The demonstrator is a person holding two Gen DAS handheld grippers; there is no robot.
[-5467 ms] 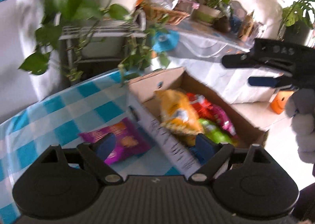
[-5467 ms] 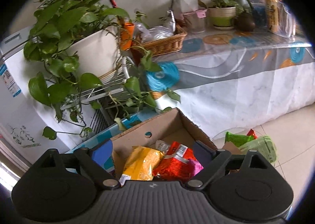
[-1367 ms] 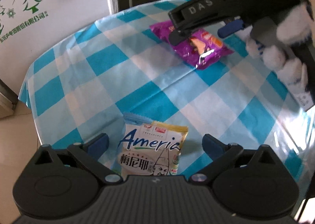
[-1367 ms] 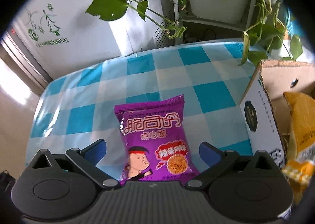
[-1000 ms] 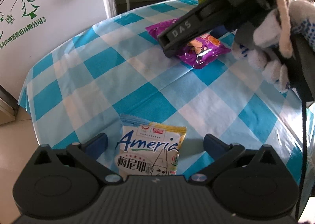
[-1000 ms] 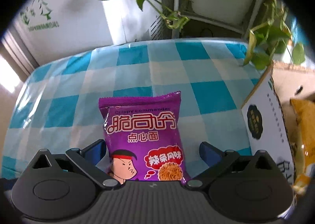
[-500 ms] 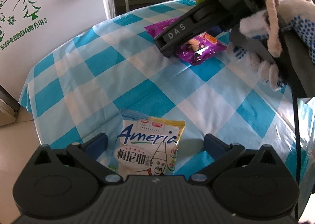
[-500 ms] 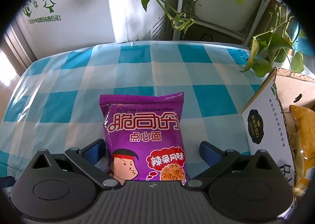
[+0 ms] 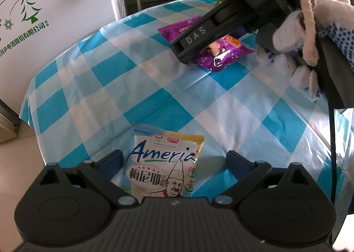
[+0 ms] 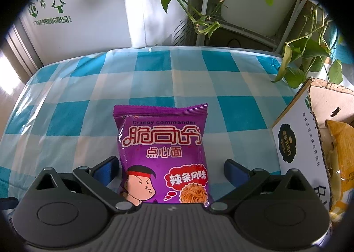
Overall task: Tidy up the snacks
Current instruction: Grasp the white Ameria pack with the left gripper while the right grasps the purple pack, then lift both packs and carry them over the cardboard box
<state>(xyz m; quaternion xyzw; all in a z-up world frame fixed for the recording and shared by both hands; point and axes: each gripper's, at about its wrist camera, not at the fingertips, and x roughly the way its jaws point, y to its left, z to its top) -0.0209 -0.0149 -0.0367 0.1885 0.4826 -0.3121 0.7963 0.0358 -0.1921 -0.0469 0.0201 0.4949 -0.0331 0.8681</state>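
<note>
On my right wrist view, the cardboard box [image 10: 309, 132] sits at three o'clock on the blue checked tablecloth [image 10: 154, 75], its flap open, and inside it I can make out only a yellow snack bag [image 10: 340, 159] against the near wall; the rest of its contents fall outside the frame. My right gripper [image 10: 171, 170] straddles the purple noodle snack packet [image 10: 163, 150], which lies flat on the cloth at six o'clock; the jaws are closing but the pads are not yet pressing it. My left gripper [image 9: 174, 162] is likewise closing around the white-and-yellow snack packet [image 9: 164, 168], lying flat at six o'clock in that view, pads still clear of it.
</note>
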